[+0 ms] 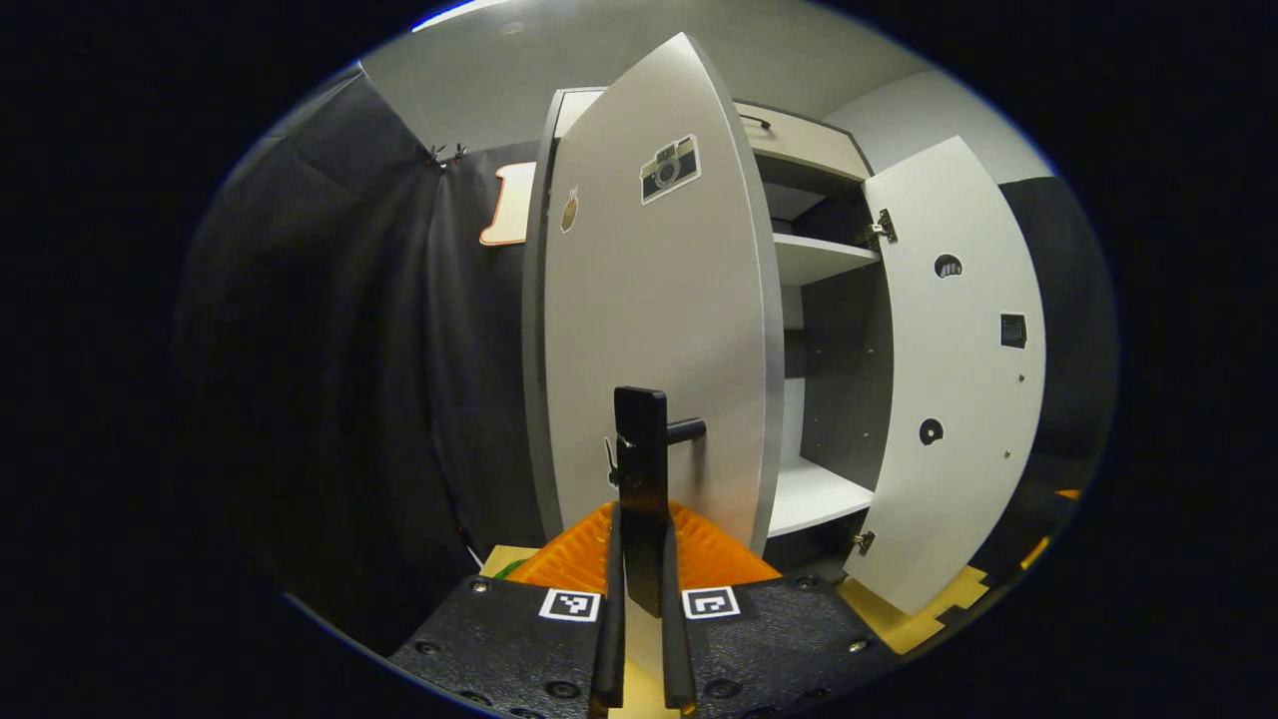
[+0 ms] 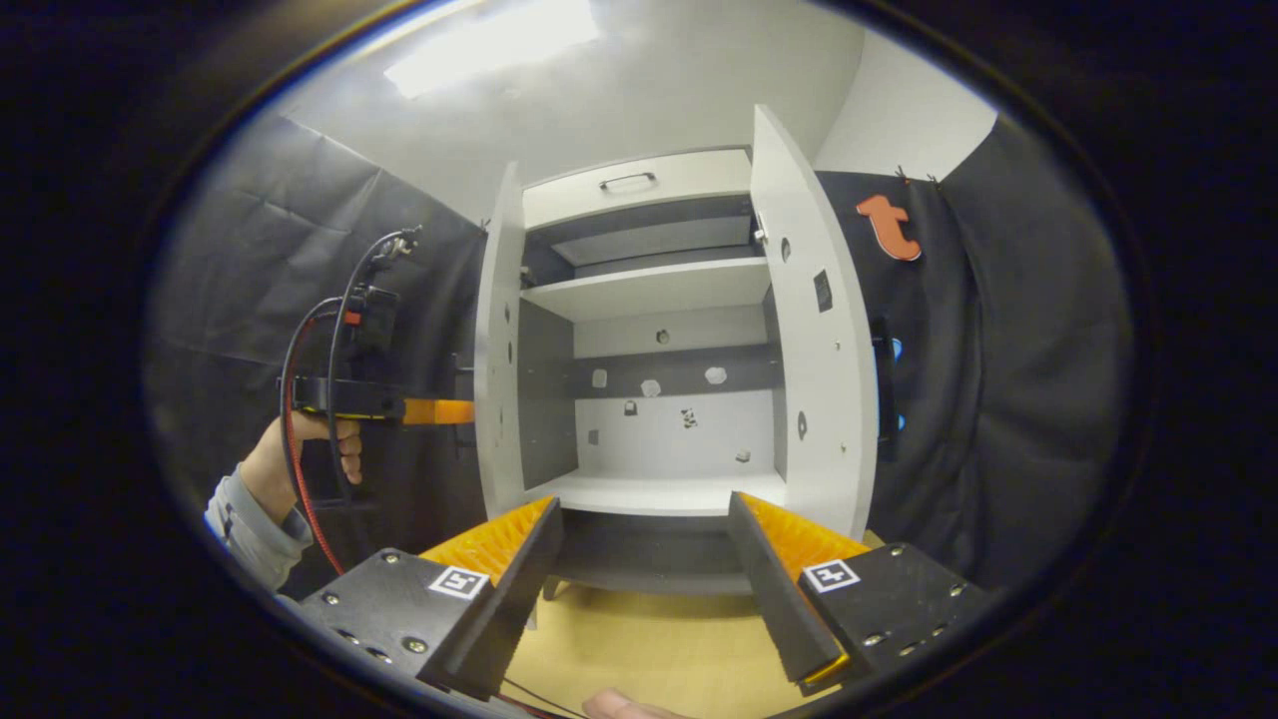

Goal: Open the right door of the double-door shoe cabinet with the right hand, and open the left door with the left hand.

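Left tongs (image 1: 640,559) pinch the handle (image 1: 642,469) of the left door (image 1: 649,300), mid-frame, half open (right door (image 2: 814,340) swung wide). Right tongs (image 2: 644,569) gape, idle. Pull along the hinge's arc, grip steady.

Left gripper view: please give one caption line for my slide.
Left gripper shut on the left door's handle, both cabinet doors open.

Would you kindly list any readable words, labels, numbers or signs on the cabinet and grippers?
None can be read.
White left cabinet door: camera picture sticker, no words.
Left gripper, right gripper: square black-and-white coded markers, no letters.
White right cabinet door: small dark patch, too blurred.
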A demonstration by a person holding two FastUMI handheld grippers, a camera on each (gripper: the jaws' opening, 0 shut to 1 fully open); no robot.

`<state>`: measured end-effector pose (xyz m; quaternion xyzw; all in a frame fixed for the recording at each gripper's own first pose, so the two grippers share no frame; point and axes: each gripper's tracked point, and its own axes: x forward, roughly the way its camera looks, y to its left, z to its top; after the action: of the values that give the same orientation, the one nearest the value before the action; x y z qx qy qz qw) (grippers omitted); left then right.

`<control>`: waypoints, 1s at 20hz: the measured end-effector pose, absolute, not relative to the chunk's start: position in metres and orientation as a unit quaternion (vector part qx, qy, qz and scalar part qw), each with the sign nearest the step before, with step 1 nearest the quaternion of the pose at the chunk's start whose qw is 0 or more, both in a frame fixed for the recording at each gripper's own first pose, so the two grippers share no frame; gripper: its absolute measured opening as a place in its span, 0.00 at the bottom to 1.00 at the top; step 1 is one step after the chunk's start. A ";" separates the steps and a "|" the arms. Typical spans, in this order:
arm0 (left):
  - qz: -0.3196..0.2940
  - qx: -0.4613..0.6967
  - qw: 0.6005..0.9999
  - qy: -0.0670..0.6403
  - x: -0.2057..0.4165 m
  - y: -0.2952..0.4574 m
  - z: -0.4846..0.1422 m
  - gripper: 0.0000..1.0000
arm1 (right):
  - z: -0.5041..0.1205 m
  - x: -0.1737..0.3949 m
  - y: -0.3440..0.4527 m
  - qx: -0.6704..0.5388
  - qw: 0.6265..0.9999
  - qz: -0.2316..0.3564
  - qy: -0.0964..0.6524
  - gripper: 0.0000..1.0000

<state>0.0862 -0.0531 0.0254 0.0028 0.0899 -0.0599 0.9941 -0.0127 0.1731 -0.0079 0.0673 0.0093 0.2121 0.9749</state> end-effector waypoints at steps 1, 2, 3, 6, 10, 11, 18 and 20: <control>-0.056 0.007 0.994 0.090 0.087 -0.051 0.026 0.14 | -0.009 -0.011 0.173 0.068 0.975 0.212 0.011 0.94; -0.051 0.009 0.995 0.088 0.087 -0.047 0.026 0.14 | -0.009 -0.010 0.172 0.069 0.975 0.211 0.012 0.94; -0.045 0.011 0.995 0.088 0.087 -0.045 0.027 0.13 | -0.010 -0.009 0.172 0.071 0.975 0.210 0.012 0.94; -0.011 0.022 0.996 0.089 0.085 -0.028 0.028 0.09 | -0.009 -0.009 0.171 0.074 0.975 0.209 0.012 0.99; 0.029 0.028 0.995 0.092 0.082 -0.007 0.028 0.01 | -0.009 -0.010 0.176 0.075 0.974 0.214 0.012 0.98; 0.025 0.026 0.995 0.089 0.082 -0.005 0.028 0.01 | -0.009 -0.011 0.177 0.074 0.974 0.215 0.011 0.98; -0.024 -0.005 0.996 0.083 0.087 -0.009 0.027 0.00 | -0.012 -0.013 0.190 0.073 0.972 0.223 0.015 0.98; -0.032 -0.013 0.996 0.079 0.088 -0.009 0.029 0.02 | -0.015 -0.014 0.192 0.072 0.972 0.225 0.017 0.99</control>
<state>0.0880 -0.0090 0.0285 -0.0129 0.0787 -0.0323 0.9963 -0.0136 0.1916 -0.0147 0.0716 0.0169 0.2250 0.9716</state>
